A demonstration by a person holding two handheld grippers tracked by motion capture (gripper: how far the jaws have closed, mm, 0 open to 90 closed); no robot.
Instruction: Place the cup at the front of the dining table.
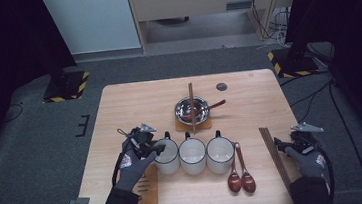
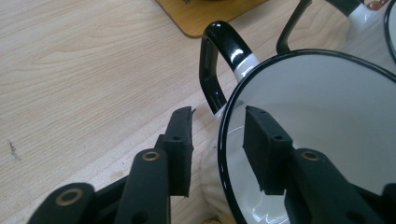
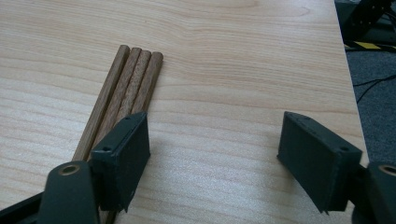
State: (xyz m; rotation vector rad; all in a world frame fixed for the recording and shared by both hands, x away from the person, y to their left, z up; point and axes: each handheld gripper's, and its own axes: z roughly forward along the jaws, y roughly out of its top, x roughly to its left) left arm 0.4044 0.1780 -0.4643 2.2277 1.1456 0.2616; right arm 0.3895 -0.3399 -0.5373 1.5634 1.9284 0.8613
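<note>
Light wood table [image 1: 134, 104] on grey carpet, dark curtains at both sides, striped stand bases beyond the far corners. Your left gripper [image 2: 217, 135] straddles the rim of the leftmost mug [image 2: 322, 121] near the front edge, jaws narrow, not visibly pinching. Your right gripper [image 3: 212, 149] gapes wide by the chopsticks [image 3: 126, 88] near the right edge. Glove logos unreadable.

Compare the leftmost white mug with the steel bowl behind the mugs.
The leftmost mug is white enamel with a black rim and looks empty; the steel bowl is shiny metal and holds a spoon, with chopsticks resting across it. The left gripper straddles the mug's rim; nothing grips the bowl. Both stand upright on the table.
</note>
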